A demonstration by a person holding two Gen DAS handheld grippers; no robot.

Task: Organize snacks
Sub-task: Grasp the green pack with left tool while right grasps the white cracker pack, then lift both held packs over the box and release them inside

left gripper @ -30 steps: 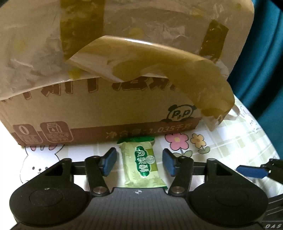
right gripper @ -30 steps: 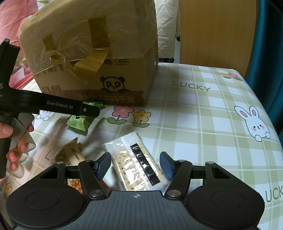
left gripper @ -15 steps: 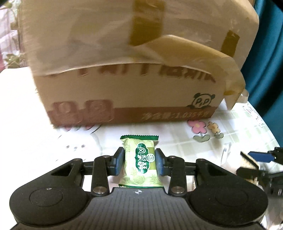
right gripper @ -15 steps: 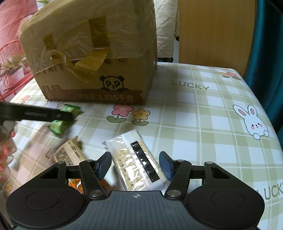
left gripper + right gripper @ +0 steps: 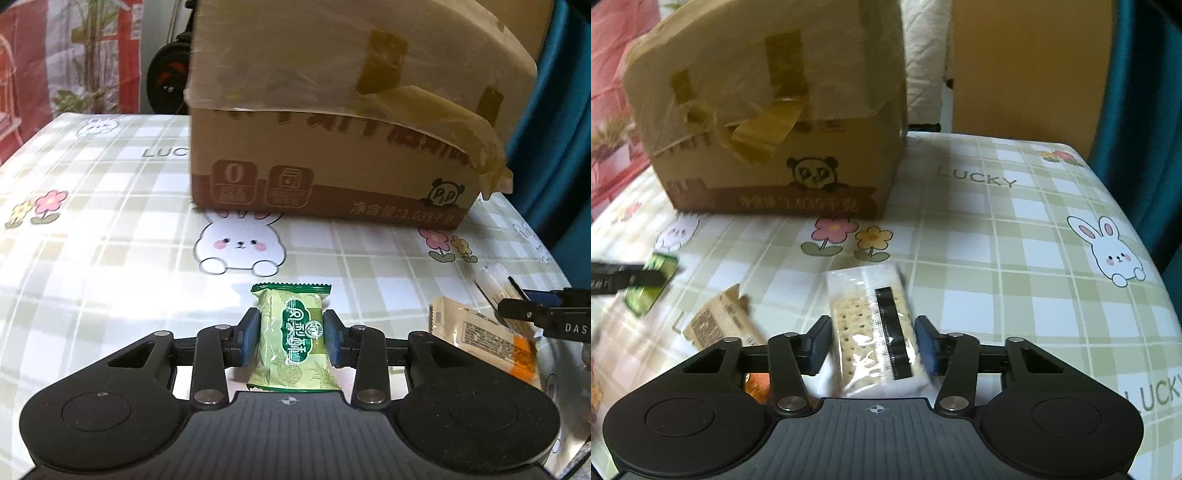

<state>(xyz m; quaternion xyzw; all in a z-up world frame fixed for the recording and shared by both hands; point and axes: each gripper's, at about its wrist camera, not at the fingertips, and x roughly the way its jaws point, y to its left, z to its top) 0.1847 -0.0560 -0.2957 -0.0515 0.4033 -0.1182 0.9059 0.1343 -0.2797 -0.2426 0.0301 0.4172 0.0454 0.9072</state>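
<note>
My left gripper [image 5: 291,341] is shut on a green pineapple-cake packet [image 5: 291,343] and holds it over the checked tablecloth, in front of the taped cardboard box [image 5: 332,147]. My right gripper [image 5: 872,349] has its blue pads pressed on both sides of a clear cracker packet [image 5: 873,332] with a black strip. The green packet in the left gripper also shows at the left edge of the right wrist view [image 5: 652,284]. A tan snack packet [image 5: 718,325] lies on the cloth left of the right gripper; it shows in the left wrist view [image 5: 484,338] too.
The cardboard box [image 5: 775,122] with loose brown tape stands at the back of the table. The tablecloth [image 5: 1015,258] has rabbit and flower prints. A teal curtain [image 5: 1145,110] hangs at the right, past the table edge. A wooden panel stands behind the table.
My left gripper closed on the green packet and pulled it back from the box, towards the left. My right gripper closed in on the cracker packet.
</note>
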